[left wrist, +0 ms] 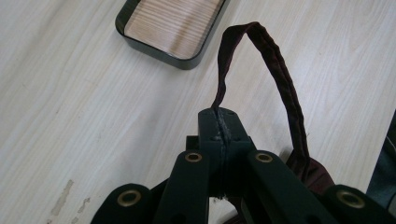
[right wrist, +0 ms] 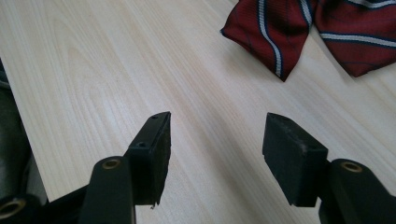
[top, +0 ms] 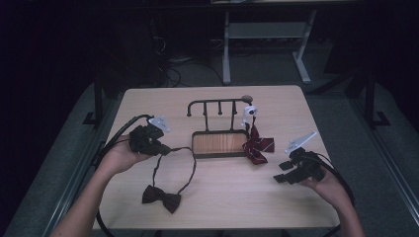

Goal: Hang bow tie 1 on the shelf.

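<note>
My left gripper (left wrist: 219, 122) clamps dark bow tie's strap (left wrist: 275, 60); bow (top: 161, 198) lies on counter (top: 222, 197) below-right of fingers, rack (top: 220, 104) beyond. My right gripper (right wrist: 215, 154) open, empty, nearer striped tie (top: 256, 147).

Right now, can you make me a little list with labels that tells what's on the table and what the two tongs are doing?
table: pale wooden table
left tongs: shut on the strap of the dark maroon bow tie, bow lying on the table
strap: dark loop arching up from the pinched jaws
right tongs: open, nothing between them, over bare table
stand: black metal hook stand with a wood-lined tray
other tie: red striped bow tie beside the tray's right end, on the table
</note>
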